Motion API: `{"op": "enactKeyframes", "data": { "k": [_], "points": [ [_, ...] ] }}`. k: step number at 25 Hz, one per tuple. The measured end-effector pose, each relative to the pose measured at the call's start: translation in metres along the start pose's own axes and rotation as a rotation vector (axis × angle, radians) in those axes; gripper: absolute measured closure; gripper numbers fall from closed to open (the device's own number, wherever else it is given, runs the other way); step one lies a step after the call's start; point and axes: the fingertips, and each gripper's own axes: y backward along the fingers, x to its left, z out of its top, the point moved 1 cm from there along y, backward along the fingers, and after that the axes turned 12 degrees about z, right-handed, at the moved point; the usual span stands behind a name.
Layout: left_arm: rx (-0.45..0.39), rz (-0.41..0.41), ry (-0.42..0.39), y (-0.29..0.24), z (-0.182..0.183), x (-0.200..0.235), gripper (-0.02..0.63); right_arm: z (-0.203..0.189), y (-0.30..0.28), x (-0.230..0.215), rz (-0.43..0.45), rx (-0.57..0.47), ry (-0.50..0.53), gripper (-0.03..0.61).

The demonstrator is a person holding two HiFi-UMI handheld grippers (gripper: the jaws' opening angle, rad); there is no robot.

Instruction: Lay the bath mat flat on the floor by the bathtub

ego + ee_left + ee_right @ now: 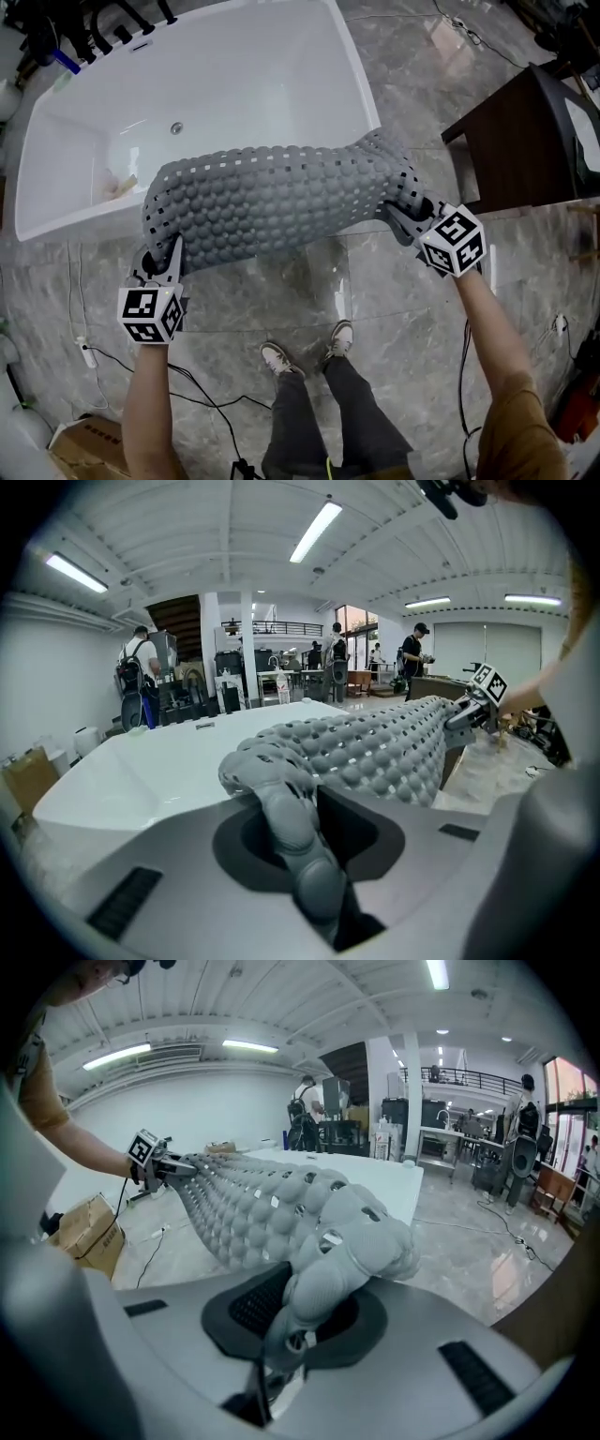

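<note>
Clamping left gripper (167, 259) and right gripper (404, 214) on opposite ends of the nubbed bath mat (272, 202), we hold it taut mid-air over the bathtub (56, 223) rim, likely to keep it spread flat.

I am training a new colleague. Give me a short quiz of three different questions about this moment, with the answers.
1. True or false: the bath mat is held up above the floor, not lying on it.
2. Look at the left gripper and the right gripper. Whose fingers are shut on the mat? A. only the left; B. only the right; C. both.
3. Fill in: the big white thing beyond the mat is a ____.

Key: 1 true; 2 C; 3 bathtub.
</note>
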Motion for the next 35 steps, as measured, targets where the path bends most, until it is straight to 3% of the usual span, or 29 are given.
{"op": "enactKeyframes", "data": {
  "k": [14,35],
  "points": [
    [-0.031,0.052,-0.016,0.066,-0.016,0.012,0.541,0.032,0.017,0.060,-0.002,-0.037,0.067,0.523],
    [-0.050,0.079,-0.032,0.093,-0.049,0.012,0.541,0.000,0.011,0.107,-0.019,-0.021,0.053,0.525]
  ]
}}
